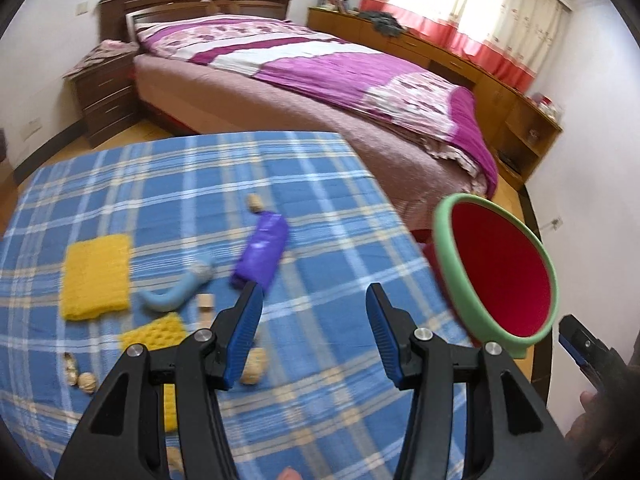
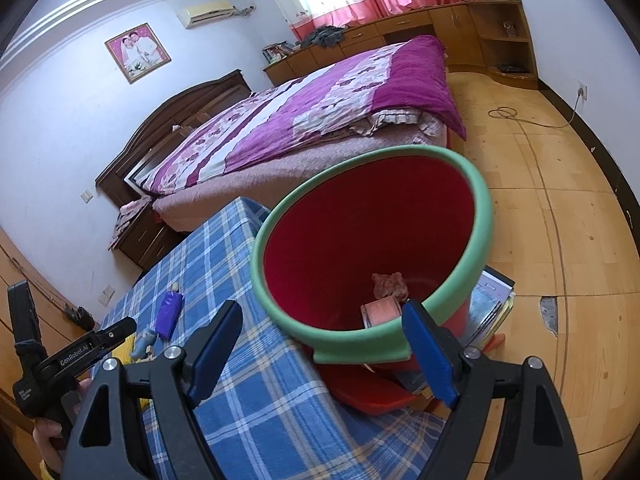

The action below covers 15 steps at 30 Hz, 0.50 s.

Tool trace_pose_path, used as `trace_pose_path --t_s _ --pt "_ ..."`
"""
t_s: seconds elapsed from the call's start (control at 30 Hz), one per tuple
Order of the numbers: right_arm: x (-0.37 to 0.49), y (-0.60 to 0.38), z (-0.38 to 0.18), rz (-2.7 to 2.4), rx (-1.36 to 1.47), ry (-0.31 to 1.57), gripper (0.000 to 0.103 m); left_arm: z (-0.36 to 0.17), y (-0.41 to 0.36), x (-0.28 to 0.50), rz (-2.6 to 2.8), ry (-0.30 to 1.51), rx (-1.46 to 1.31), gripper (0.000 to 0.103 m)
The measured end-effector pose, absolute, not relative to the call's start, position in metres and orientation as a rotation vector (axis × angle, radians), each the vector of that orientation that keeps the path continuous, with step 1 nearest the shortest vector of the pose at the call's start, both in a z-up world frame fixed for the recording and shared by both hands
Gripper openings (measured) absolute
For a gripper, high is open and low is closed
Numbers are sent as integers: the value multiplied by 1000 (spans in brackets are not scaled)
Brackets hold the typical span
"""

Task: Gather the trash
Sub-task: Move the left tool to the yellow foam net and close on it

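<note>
The left gripper [image 2: 120, 330] body reads "GenRobot.AI".

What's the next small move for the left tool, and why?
Probably ease the left tool forward and down onto the crumpled purple plastic wrapper: its jaws are empty, the wrapper lies just ahead on the blue plaid tablecloth, and the red green-rimmed bin waits alongside.

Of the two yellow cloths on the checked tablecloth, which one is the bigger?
The plain yellow cloth lying farther back and to the left is bigger; the bumpy-textured yellow cloth by the left gripper is smaller.
</note>
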State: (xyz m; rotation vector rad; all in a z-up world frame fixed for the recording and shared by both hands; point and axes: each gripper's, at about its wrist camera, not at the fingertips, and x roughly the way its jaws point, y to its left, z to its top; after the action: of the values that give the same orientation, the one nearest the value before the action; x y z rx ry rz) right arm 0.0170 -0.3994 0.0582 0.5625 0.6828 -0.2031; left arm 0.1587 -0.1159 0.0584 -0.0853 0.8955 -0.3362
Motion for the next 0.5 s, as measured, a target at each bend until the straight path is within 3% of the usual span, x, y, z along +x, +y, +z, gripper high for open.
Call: trace_pose_path --t_s 0.5 --pt "40 -360 55 -158 497 743 86 47 -35 175 -155 886 -101 55"
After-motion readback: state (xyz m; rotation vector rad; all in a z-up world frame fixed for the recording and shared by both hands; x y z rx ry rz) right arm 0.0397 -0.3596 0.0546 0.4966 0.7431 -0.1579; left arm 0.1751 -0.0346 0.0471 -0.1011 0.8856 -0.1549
